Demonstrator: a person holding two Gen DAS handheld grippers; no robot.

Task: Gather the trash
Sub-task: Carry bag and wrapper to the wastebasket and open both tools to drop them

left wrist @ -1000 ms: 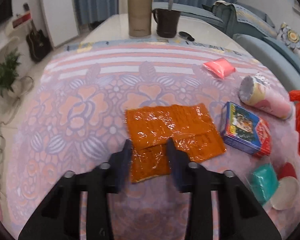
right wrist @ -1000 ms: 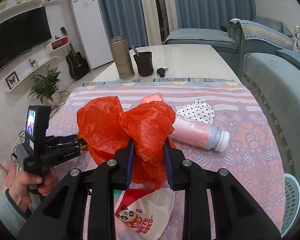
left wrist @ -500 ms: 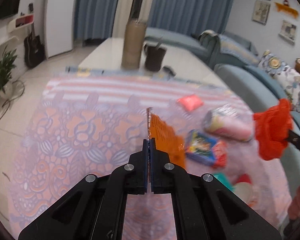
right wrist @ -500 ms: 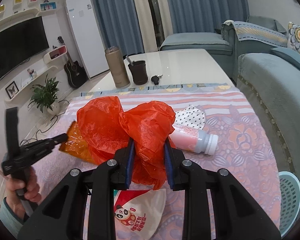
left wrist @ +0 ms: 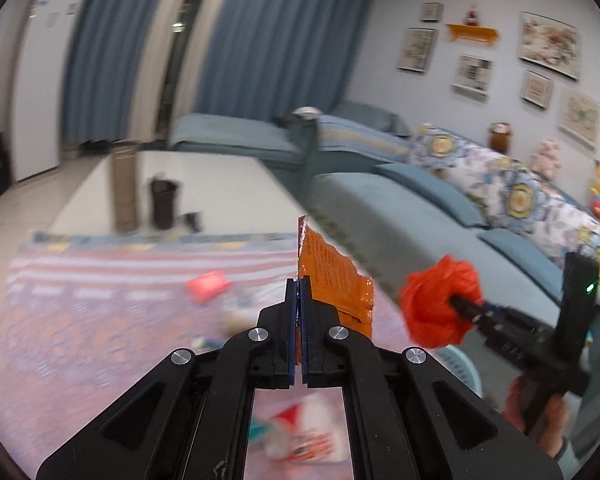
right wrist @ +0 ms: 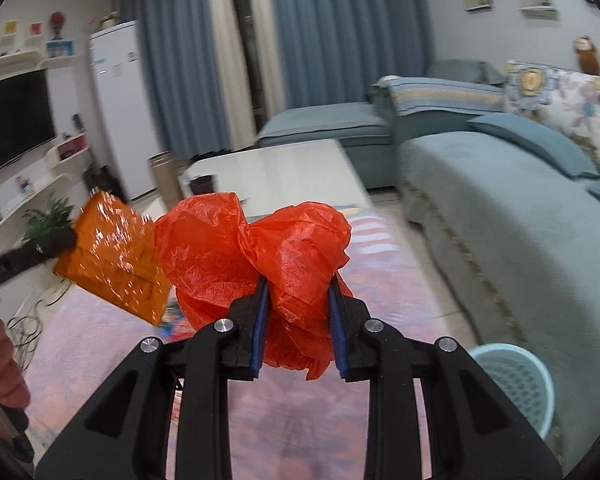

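My left gripper (left wrist: 299,284) is shut on an orange foil wrapper (left wrist: 334,280) and holds it edge-on in the air above the table. The wrapper also shows in the right wrist view (right wrist: 116,256), at the left gripper's tip. My right gripper (right wrist: 298,280) is shut on a crumpled red plastic bag (right wrist: 260,252), held above the table; the bag shows in the left wrist view (left wrist: 440,304) to the right of the wrapper. A light blue mesh bin (right wrist: 516,384) stands on the floor at the table's right side.
On the floral tablecloth (left wrist: 80,320) lie a small red packet (left wrist: 208,285) and blurred wrappers (left wrist: 300,436) near me. A tan flask (left wrist: 124,188) and a dark cup (left wrist: 163,204) stand at the far end. A blue sofa (right wrist: 500,208) runs along the right.
My left gripper closed on the orange wrapper, lifted it off the table and swung right toward the red bag. My right gripper rose and turned right, bringing the bin into view.
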